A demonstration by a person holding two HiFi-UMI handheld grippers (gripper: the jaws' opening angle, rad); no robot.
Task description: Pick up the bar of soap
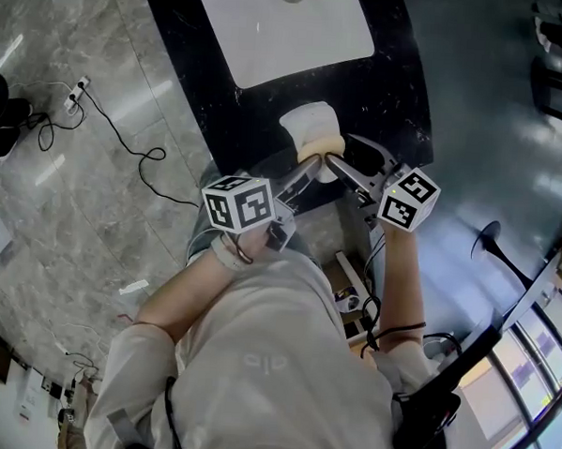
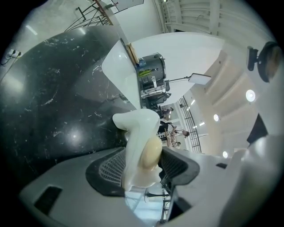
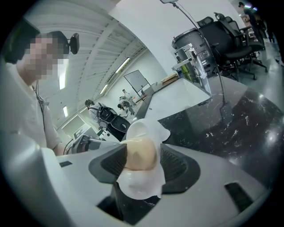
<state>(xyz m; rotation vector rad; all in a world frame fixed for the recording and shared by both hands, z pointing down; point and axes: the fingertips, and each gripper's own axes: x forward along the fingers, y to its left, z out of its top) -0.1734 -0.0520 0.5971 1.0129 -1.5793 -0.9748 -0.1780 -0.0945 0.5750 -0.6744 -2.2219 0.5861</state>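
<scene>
The pale yellow bar of soap (image 1: pixel 321 148) lies against a glossy white soap dish (image 1: pixel 310 124) above the near edge of the black counter. Both grippers meet on it. My left gripper (image 1: pixel 310 164) comes in from the left. In its own view its left pad presses the dish (image 2: pixel 135 133) and its right pad presses the soap (image 2: pixel 151 153), so the left gripper (image 2: pixel 143 162) is shut on the pair. My right gripper (image 1: pixel 339 164) comes in from the right. In its view the right gripper (image 3: pixel 142 162) has both pads on the soap (image 3: pixel 141 153), with the dish (image 3: pixel 142 184) behind and below.
The black marble counter (image 1: pixel 392 74) carries a white sink basin (image 1: pixel 291 32) farther out. Cables trail over the grey floor (image 1: pixel 126 136) at the left. A black stand base (image 1: pixel 492 239) sits on the right. Office chairs (image 3: pixel 230 35) stand beyond the counter.
</scene>
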